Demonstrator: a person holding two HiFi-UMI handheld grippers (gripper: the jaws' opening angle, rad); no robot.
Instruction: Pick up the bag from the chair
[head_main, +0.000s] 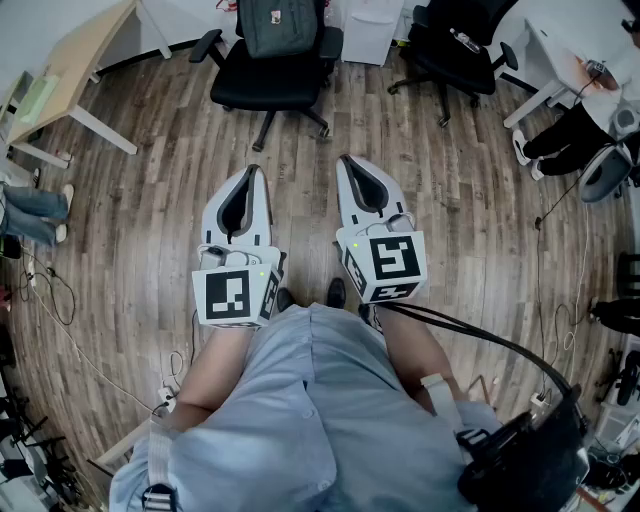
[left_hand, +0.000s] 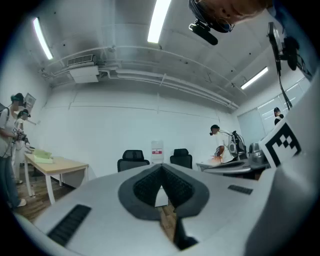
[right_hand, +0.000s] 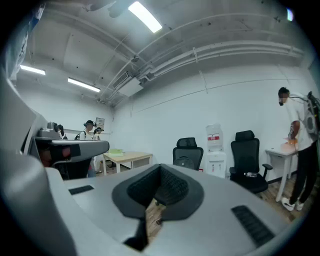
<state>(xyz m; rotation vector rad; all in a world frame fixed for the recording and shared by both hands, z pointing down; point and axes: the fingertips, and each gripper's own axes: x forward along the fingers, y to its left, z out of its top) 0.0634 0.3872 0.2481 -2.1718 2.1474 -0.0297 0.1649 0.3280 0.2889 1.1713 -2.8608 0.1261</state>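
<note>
A dark grey bag (head_main: 278, 25) sits upright on the seat of a black office chair (head_main: 262, 85) at the far side of the wooden floor in the head view. My left gripper (head_main: 254, 172) and right gripper (head_main: 348, 161) are held side by side, pointing at that chair from well short of it. Both are shut with nothing between their pads. In the right gripper view the bag (right_hand: 185, 163) shows on the chair (right_hand: 187, 149) just above my right gripper (right_hand: 160, 167). The left gripper (left_hand: 161, 168) view shows the chair (left_hand: 133, 158) far off.
A second black chair (head_main: 455, 45) stands to the right, with a water dispenser (right_hand: 215, 150) between the chairs. A wooden table (head_main: 75, 65) is at far left, a white desk (head_main: 560, 60) and a person's legs (head_main: 565, 135) at far right. Cables (head_main: 60, 330) lie on the floor.
</note>
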